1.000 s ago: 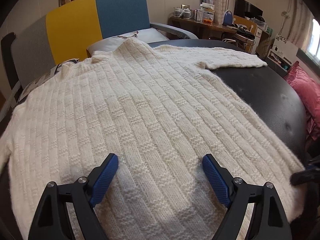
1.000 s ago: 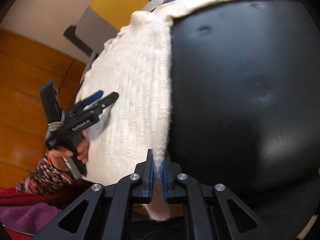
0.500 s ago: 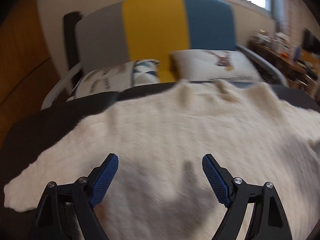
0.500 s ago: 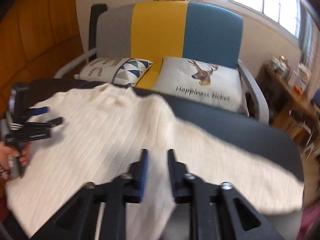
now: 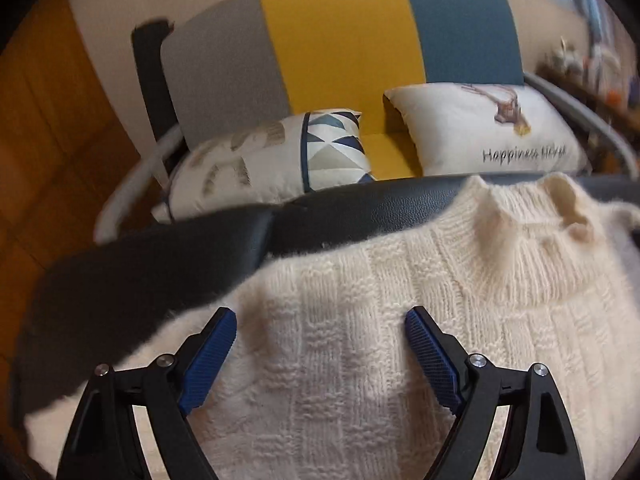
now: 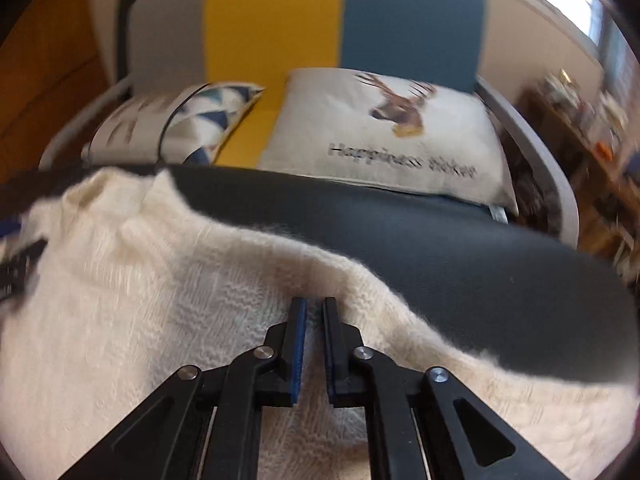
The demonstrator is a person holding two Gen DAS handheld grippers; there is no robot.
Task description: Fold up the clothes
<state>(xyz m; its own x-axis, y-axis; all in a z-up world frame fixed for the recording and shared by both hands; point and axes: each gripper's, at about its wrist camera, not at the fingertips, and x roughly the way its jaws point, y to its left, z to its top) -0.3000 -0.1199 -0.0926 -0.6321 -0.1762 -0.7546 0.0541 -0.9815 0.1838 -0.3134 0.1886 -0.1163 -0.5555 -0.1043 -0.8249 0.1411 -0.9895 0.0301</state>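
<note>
A cream knitted sweater (image 5: 400, 340) lies flat on a black padded table (image 5: 160, 272), its collar (image 5: 532, 200) towards the far edge. My left gripper (image 5: 320, 320) is open just above the sweater's shoulder, near where the sleeve starts, with nothing between its blue pads. In the right wrist view, my right gripper (image 6: 315, 304) sits at the other shoulder of the sweater (image 6: 140, 300). Its jaws are nearly together, with knit filling the narrow gap and a raised ridge of cloth at the tips. The left gripper's dark tip (image 6: 20, 260) shows at the left edge.
Behind the table (image 6: 480, 264) stands a grey, yellow and blue sofa (image 5: 340, 40) with a triangle-patterned cushion (image 5: 280, 152) and a deer cushion (image 6: 380, 132). A cluttered desk (image 6: 592, 132) is at the far right. Wood flooring lies to the left.
Both grippers moved from the sweater's hem up to its shoulders. The right gripper let go of the hem edge, opened slightly, then narrowed again at the shoulder. The left gripper stayed open.
</note>
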